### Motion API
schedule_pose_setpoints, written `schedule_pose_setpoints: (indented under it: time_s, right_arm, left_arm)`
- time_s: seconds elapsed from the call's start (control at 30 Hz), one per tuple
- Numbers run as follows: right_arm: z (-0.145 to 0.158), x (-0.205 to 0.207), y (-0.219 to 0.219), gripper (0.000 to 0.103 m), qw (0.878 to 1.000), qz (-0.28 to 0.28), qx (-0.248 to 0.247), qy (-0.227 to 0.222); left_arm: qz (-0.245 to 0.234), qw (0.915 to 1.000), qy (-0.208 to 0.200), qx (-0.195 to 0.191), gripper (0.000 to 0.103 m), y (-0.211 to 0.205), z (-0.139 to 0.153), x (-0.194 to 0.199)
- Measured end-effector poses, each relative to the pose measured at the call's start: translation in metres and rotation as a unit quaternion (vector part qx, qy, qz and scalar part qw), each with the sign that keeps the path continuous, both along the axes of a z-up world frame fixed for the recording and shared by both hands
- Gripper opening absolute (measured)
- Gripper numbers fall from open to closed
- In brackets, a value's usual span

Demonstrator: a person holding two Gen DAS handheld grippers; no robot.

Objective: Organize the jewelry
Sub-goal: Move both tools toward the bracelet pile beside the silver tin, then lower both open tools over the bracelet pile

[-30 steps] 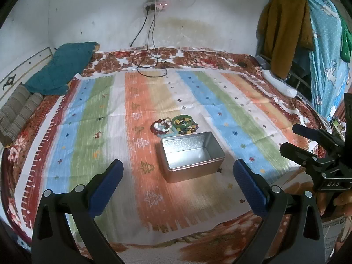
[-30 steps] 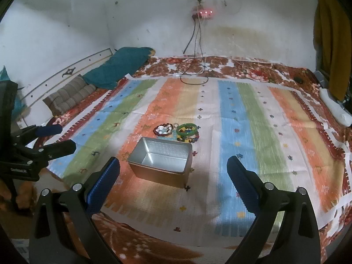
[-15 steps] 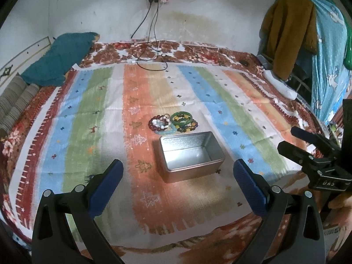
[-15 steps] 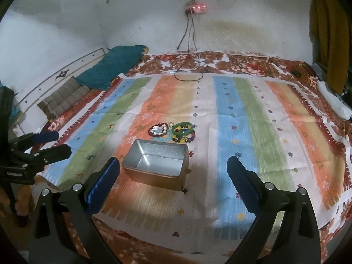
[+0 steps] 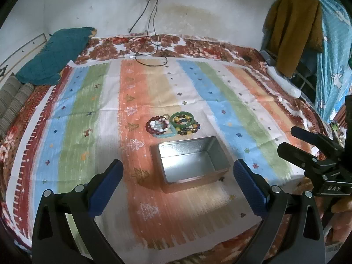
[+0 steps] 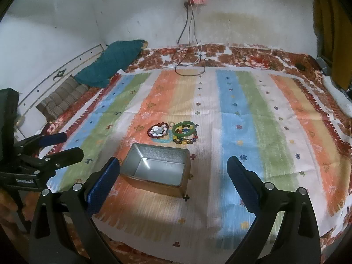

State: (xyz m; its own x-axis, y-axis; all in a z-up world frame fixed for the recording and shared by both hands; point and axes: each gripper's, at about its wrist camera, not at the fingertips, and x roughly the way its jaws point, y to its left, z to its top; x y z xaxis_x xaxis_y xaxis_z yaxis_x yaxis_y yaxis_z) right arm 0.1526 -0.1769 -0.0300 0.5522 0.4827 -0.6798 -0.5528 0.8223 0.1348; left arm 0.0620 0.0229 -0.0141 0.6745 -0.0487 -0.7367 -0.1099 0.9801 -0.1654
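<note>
Striped cloth (image 5: 92, 101) over floral bedding (image 6: 242, 50), white wall (image 6: 136, 11), both tongs (image 5: 176, 184) (image 6: 173, 180) agape

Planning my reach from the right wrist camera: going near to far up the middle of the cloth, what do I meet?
Metal tin, open and empty → cluster of bracelets → bare striped cloth → looped black cables → floral blanket edge → wall.

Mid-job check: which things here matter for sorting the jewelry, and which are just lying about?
For the job: bead bracelets, green bangle, open metal tin, left gripper, right gripper.

Lying about: teal blanket, striped cushion, cables, hanging clothes.
</note>
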Motion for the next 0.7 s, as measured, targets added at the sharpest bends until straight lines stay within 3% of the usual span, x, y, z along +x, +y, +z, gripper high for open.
schedule_pose_setpoints:
  time_s: [0.33,0.7]
  right_arm:
    - [-0.001,0.027,0.006,0.099,1.0,-0.01,-0.014,0.004]
    - [-0.011,0.063,0.021,0.099,0.999,-0.006,-0.039,0.036]
  left_arm:
    - [-0.002,0.9992,0.025,0.032,0.097,0.006,-0.007,0.03]
    - [-0.01,0.9965,0.053,0.063,0.097,0.009,-0.017,0.06]
